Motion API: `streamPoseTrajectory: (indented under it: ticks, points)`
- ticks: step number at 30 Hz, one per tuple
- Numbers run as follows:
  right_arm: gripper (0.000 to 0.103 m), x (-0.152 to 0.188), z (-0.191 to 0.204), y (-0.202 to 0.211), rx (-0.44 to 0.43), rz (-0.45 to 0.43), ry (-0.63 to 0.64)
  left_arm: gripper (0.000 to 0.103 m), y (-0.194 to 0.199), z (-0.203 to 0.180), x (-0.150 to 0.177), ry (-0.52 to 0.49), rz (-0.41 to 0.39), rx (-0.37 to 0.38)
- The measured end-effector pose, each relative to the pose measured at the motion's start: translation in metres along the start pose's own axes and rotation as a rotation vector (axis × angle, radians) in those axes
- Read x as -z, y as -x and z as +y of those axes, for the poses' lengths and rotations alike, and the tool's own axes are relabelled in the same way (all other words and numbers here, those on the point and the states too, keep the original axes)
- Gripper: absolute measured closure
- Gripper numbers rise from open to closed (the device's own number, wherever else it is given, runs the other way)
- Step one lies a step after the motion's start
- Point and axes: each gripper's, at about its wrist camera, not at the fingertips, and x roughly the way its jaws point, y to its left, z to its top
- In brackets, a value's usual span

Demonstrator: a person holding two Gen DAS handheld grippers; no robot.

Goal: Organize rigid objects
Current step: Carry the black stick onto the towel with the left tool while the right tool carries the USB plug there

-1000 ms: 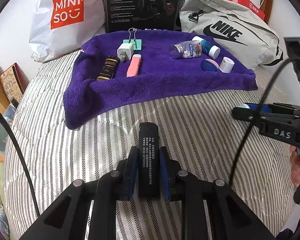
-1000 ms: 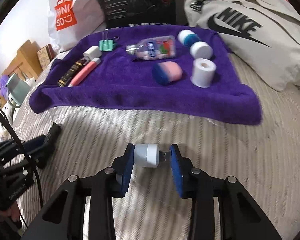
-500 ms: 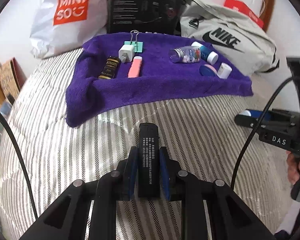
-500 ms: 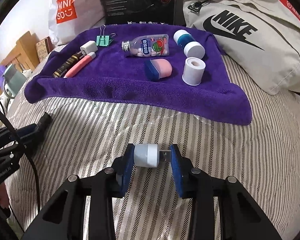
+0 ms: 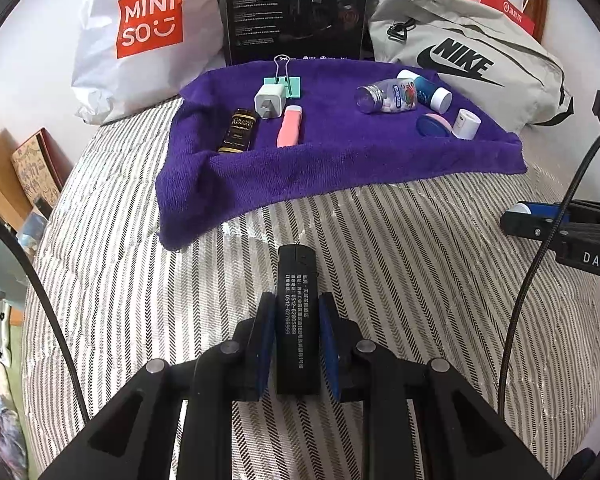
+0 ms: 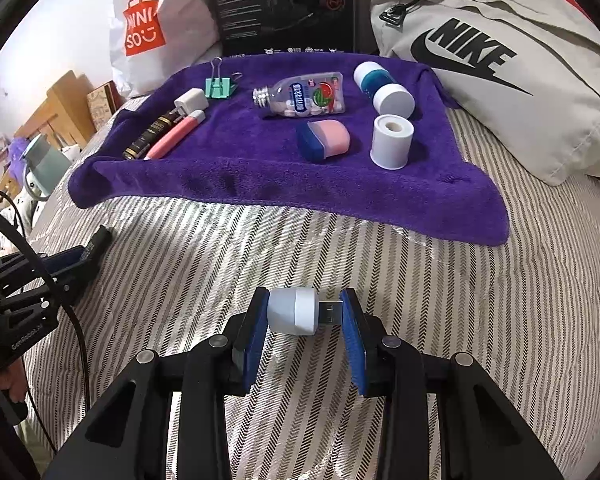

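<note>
The left gripper (image 5: 296, 316) is clamped on a black rectangular stick (image 5: 298, 312) with white printed text; the stick lies lengthwise between the blue pads, its far end jutting past the fingertips over the striped bedcover (image 5: 400, 264). The right gripper (image 6: 304, 314) pinches a small white USB plug (image 6: 296, 311) crosswise, its rounded plastic cap against the left pad and its metal connector against the right pad.

Compared with a second ago, both grips are unchanged, while the purple towel (image 5: 340, 168) sits a little farther off in both wrist views.

The towel is plush and rumpled, spread across the far edge of the bedcover. Along its left side lie a dark glossy bottle (image 5: 239, 131) with gold lettering, a white charger cube (image 5: 269, 102), a pink oblong case (image 5: 289, 126) and a mint binder clip (image 5: 285, 84) with wire handles. Toward the right edge lie a clear plastic bottle (image 6: 302, 94) of white tablets on its side, a white-capped blue tube (image 6: 382, 88), a blue and pink rounded case (image 6: 324, 140) and an upright white cylinder (image 6: 392, 142) with a hole on top.
</note>
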Motion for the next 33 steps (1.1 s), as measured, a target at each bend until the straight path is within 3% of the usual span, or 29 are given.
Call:
streamPoseTrajectory:
  ticks: [7,15,26,33]
  points:
    - [0.067,-0.004,-0.005,0.009,-0.014,-0.019,0.008,0.082,0.005,0.004,-0.008,0.028,0.022,0.033]
    - [0.067,-0.019,-0.015,0.016,-0.023,-0.038,0.019,0.082,0.021,-0.003,-0.025,0.017,-0.019,0.065]
    - [0.067,-0.060,-0.022,0.016,-0.038,-0.061,0.038,0.082,0.020,-0.008,-0.080,-0.015,-0.062,0.079]
    - [0.067,-0.089,-0.018,0.003,-0.048,-0.056,0.062,0.082,-0.003,-0.014,-0.116,-0.039,-0.048,0.097]
